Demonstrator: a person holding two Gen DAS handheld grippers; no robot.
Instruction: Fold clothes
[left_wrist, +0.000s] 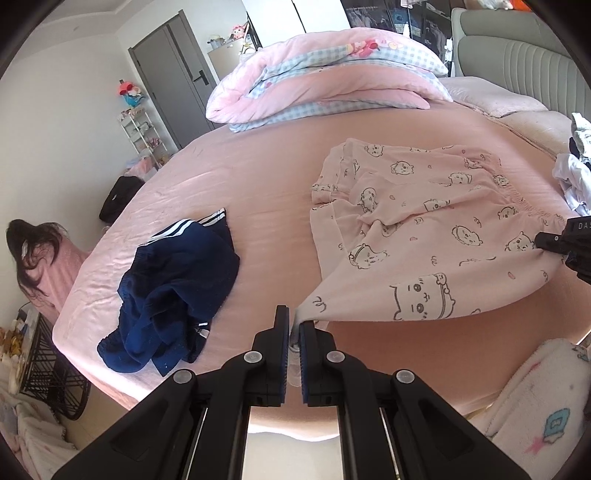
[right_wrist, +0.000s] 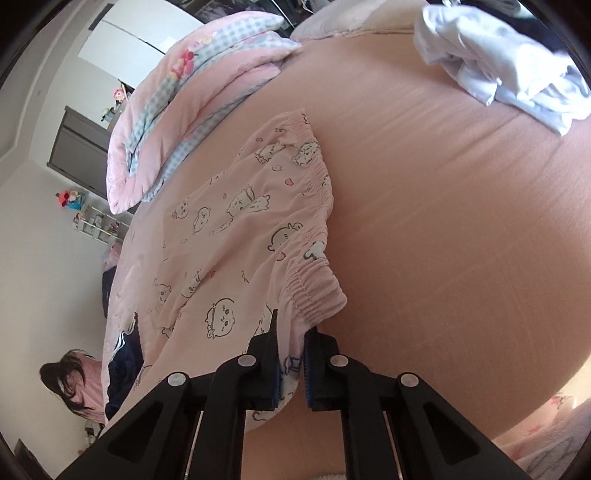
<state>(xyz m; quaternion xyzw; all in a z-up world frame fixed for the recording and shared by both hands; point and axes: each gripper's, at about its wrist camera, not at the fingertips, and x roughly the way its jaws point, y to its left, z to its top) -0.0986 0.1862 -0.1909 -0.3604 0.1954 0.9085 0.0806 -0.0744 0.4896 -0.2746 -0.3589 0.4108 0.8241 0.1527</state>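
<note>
Near the left edge of the pink bed sheet lies a crumpled navy striped garment. Our left gripper clamps the soft, light pink cartoon-print pyjama trousers at a corner; our right gripper pinches their elastic waistband, a sound hold.

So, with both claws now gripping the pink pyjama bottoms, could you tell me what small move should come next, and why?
Probably lift both together and draw them apart. The left claw pinches a corner and the right claw the fabric by the elastic waistband, yet the pink pyjama bottoms lie rumpled on the bed sheet.
</note>
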